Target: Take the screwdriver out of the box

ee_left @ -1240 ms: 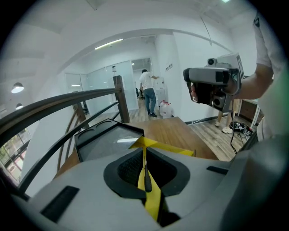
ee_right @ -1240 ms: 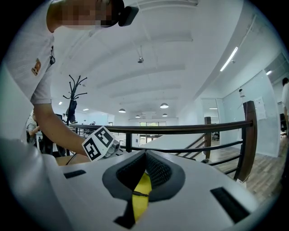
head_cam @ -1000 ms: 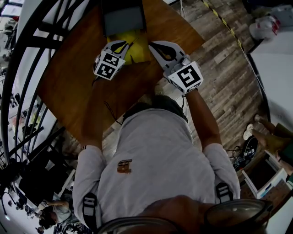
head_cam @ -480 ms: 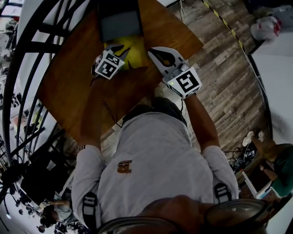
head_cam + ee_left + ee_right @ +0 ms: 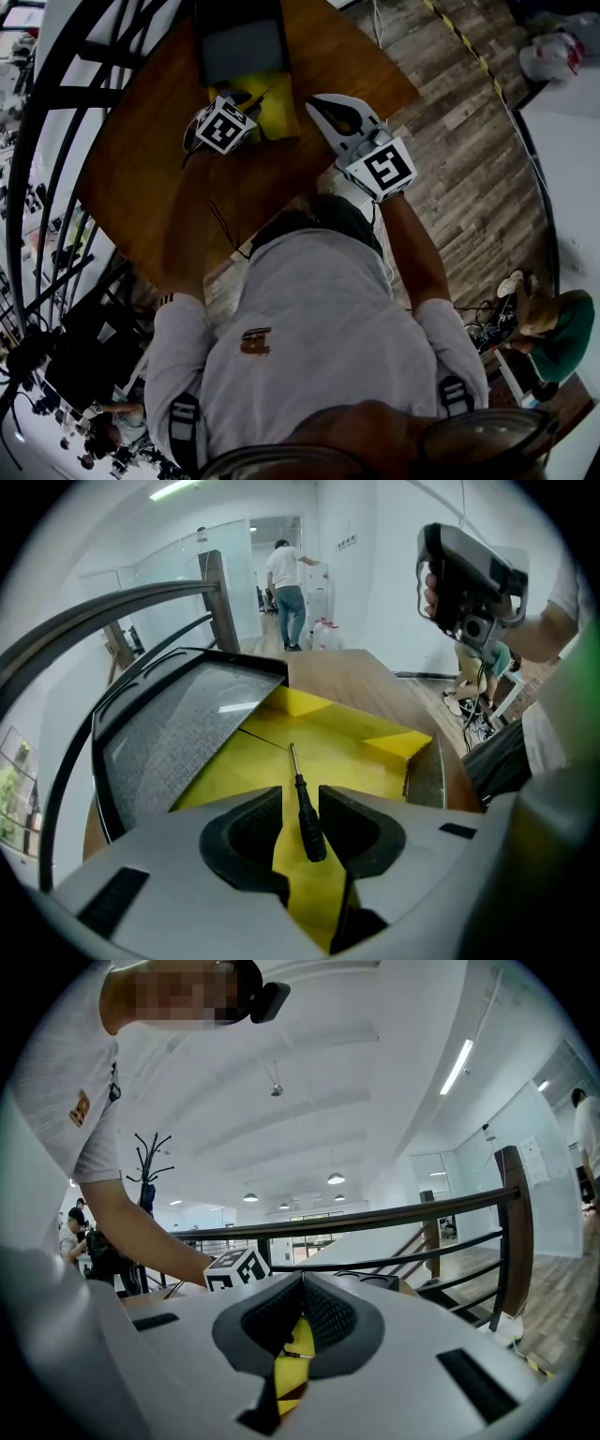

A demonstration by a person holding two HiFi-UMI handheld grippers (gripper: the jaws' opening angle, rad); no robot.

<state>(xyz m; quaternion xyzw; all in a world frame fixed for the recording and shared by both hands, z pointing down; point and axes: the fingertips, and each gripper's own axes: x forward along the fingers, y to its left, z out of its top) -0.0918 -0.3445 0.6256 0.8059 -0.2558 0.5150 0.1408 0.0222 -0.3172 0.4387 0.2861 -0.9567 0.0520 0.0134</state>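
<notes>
The box [image 5: 279, 114] with its yellow lining stands at the far side of the wooden table, its grey lid [image 5: 239, 47] tipped back. A black-handled screwdriver [image 5: 307, 819] lies on the lining [image 5: 347, 752], shaft pointing away. My left gripper [image 5: 300, 794] points steeply down into the box. Its jaws are opening, and the handle lies between them with a gap on each side. In the head view the left gripper [image 5: 242, 99] hangs over the box. My right gripper [image 5: 321, 103] is held level just right of the box, jaws shut [image 5: 300, 1281] on nothing.
The wooden table [image 5: 141, 178] ends close to my body and at the right, with plank floor [image 5: 469, 141] beyond. A black curved railing [image 5: 56, 112] runs along the left. Another person [image 5: 562, 337] crouches at the far right.
My left gripper has dipped down into the box and tilted more steeply. The right gripper has drifted a little to the right, away from the box.
</notes>
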